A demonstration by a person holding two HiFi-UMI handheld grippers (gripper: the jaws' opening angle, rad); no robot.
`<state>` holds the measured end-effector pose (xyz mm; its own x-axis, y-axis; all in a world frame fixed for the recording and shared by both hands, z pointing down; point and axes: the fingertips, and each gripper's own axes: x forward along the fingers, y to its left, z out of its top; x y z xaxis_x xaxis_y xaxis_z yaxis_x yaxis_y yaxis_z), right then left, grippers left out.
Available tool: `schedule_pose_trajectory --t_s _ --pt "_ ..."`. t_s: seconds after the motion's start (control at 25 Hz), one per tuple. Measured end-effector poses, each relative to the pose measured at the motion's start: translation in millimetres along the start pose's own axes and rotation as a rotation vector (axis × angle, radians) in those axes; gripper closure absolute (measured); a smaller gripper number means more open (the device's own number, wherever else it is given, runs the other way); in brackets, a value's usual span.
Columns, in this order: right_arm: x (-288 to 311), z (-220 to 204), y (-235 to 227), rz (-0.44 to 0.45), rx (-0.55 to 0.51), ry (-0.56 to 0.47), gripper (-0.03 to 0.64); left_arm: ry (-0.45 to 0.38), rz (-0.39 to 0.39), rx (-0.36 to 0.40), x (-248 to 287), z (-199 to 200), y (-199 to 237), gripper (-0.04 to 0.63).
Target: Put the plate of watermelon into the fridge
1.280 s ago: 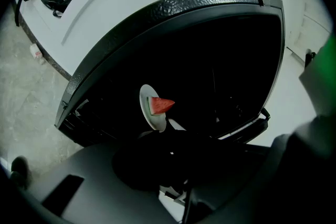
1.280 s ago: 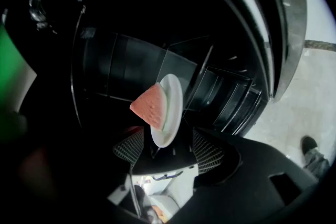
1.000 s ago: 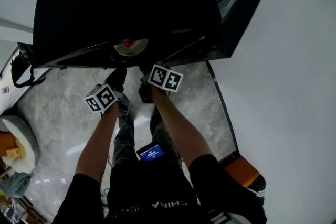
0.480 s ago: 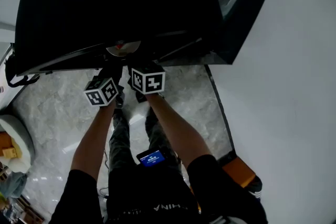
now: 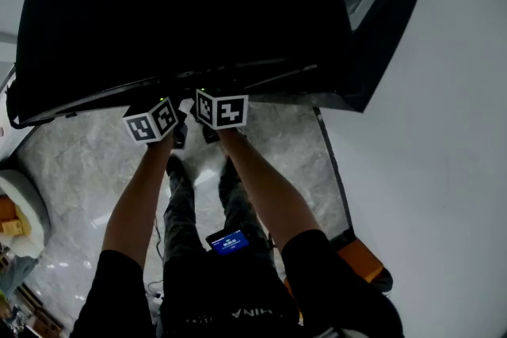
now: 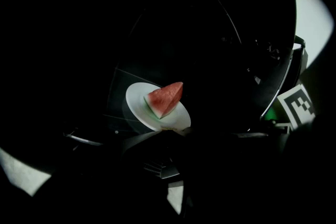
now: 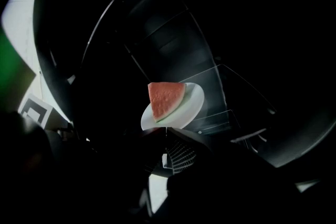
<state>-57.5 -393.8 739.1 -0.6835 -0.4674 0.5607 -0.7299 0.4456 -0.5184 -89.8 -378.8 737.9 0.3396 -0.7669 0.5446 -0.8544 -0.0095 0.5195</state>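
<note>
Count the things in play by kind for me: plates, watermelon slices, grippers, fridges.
plate: 1
watermelon slice: 1
grippers: 2, left gripper and right gripper, both shut on the plate's rim
fridge: 1
Total: 5

You're wearing a shirt (image 5: 230,305) showing "CHINA" upside down; your phone (image 5: 228,241) screen is displaying unreadable text.
</note>
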Motion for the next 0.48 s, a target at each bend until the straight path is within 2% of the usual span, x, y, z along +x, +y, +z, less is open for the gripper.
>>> schedule_pose_trajectory --t_s 0.2,0.32,0.48 --pt "10.0 10.8 -2.3 -0.007 -0.012 0.002 0.598 0.002 0.007 0.001 9.9 10.5 4.5 0.583" --pt "12.6 15.8 -1.5 -0.007 -0.022 0.011 0.598 0.022 -0.013 -0.012 11.8 14.6 4.6 0.583" --pt "1.1 11.8 2.5 0.003 -0.007 0.012 0.598 0.056 -0.049 0.011 0.9 8.1 -3.2 0.583"
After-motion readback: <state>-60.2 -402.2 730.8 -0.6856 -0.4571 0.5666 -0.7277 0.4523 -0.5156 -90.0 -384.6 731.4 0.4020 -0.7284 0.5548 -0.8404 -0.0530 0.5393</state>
